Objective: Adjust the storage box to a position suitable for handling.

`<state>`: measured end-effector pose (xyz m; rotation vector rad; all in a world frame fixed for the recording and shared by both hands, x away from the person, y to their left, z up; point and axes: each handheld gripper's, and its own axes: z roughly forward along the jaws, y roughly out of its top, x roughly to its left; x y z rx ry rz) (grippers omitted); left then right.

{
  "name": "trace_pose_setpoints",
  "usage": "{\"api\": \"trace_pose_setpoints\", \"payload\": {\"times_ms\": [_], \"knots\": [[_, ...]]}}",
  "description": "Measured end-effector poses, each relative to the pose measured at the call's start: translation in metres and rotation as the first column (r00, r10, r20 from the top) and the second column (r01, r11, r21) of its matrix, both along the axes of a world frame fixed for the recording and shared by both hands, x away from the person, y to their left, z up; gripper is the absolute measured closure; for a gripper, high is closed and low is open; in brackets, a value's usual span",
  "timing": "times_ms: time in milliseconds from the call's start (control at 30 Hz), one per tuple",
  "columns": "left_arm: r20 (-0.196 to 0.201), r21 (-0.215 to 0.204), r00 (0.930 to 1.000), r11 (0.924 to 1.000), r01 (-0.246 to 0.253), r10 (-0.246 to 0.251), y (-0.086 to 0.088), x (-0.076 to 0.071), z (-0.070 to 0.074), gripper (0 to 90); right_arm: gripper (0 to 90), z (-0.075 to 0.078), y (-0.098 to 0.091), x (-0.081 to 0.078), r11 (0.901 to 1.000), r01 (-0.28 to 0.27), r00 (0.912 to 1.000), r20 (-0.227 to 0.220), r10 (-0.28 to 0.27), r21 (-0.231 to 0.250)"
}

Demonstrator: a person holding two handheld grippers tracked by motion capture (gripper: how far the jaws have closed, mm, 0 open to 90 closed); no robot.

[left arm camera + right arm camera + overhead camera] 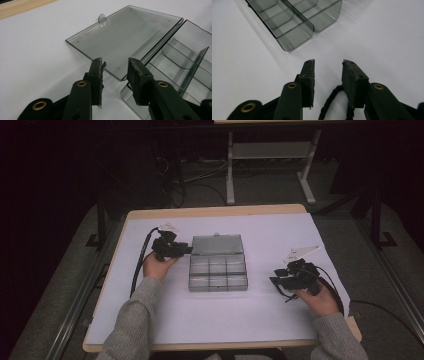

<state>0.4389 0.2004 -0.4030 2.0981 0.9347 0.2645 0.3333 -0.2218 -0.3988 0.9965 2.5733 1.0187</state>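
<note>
A smoky clear plastic compartment box lies open mid-table, its lid folded flat behind it. My left gripper hovers at the lid's left edge. In the left gripper view, its jaws stand apart above the near corner of the lid, with the pads pressing on nothing. The box's divided trays show to the right. My right gripper rests right of the box. In the right gripper view it is open and empty over the white mat, with a corner of the box ahead.
A white mat covers the wooden table. A black cord loops under the right jaws. Cables trail from both grippers. A white table frame and floor cables lie beyond the far edge.
</note>
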Motion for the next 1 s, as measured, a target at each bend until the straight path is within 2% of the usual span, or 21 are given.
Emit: {"api": "trace_pose_setpoints", "payload": {"times_ms": [133, 233, 300, 333, 433, 633, 667, 733, 833, 867, 933, 1000], "knots": [[0.007, 0.013, 1.0000, 0.9999, 0.000, 0.000, 0.004, -0.006, 0.000, 63.4, 56.1, -0.002, -0.003, 0.000, 0.9986, 0.040, 0.9981, -0.046, -0.041, -0.035], [0.004, 0.002, 1.0000, 1.0000, -0.007, 0.007, 0.006, -0.011, 0.000, 63.0, 52.6, -0.004, -0.003, -0.001, 0.9970, 0.058, 0.9960, -0.065, -0.062, -0.052], [0.000, 0.009, 1.0000, 1.0000, -0.001, 0.001, 0.008, -0.014, 0.001, 62.0, 49.6, -0.006, -0.003, -0.001, 0.9961, 0.059, 0.9950, -0.077, -0.064, -0.066], [0.005, 0.009, 1.0000, 0.9999, 0.006, -0.006, 0.009, -0.016, 0.001, 61.5, 48.6, -0.009, -0.002, 0.000, 0.9942, 0.059, 0.9945, -0.081, -0.067, -0.090], [0.006, 0.024, 0.9999, 0.9996, 0.012, -0.012, 0.010, -0.021, 0.001, 60.8, 47.0, -0.012, -0.002, 0.000, 0.9923, 0.069, 0.9928, -0.091, -0.078, -0.103], [0.003, 0.007, 1.0000, 1.0000, 0.002, -0.002, 0.014, -0.032, 0.000, 59.0, 42.9, -0.017, -0.004, 0.003, 0.9835, 0.099, 0.9855, -0.122, -0.118, -0.151], [0.007, 0.023, 0.9999, 0.9997, 0.012, -0.012, 0.016, -0.033, 0.001, 58.8, 42.7, -0.018, -0.003, 0.003, 0.9821, 0.102, 0.9839, -0.129, -0.123, -0.158], [0.008, 0.011, 0.9999, 0.9999, 0.007, -0.007, 0.016, -0.037, 0.000, 57.2, 42.7, -0.020, -0.002, 0.003, 0.9779, 0.110, 0.9827, -0.128, -0.133, -0.178], [0.023, 0.042, 0.9995, 0.9989, 0.020, -0.021, 0.017, -0.042, 0.001, 56.0, 43.1, -0.022, 0.000, 0.004, 0.9725, 0.113, 0.9805, -0.136, -0.142, -0.204], [0.026, 0.037, 0.9996, 0.9992, 0.013, -0.014, 0.017, -0.045, 0.001, 55.6, 43.4, -0.023, 0.000, 0.004, 0.9713, 0.113, 0.9793, -0.141, -0.145, -0.209], [0.036, 0.054, 0.9990, 0.9983, 0.024, -0.026, 0.019, -0.048, 0.002, 55.5, 44.4, -0.024, 0.001, 0.004, 0.9692, 0.117, 0.9775, -0.147, -0.151, -0.217], [0.032, 0.046, 0.9994, 0.9988, 0.015, -0.016, 0.021, -0.051, 0.002, 54.8, 45.6, -0.025, 0.002, 0.004, 0.9678, 0.121, 0.9751, -0.156, -0.157, -0.221]]}}
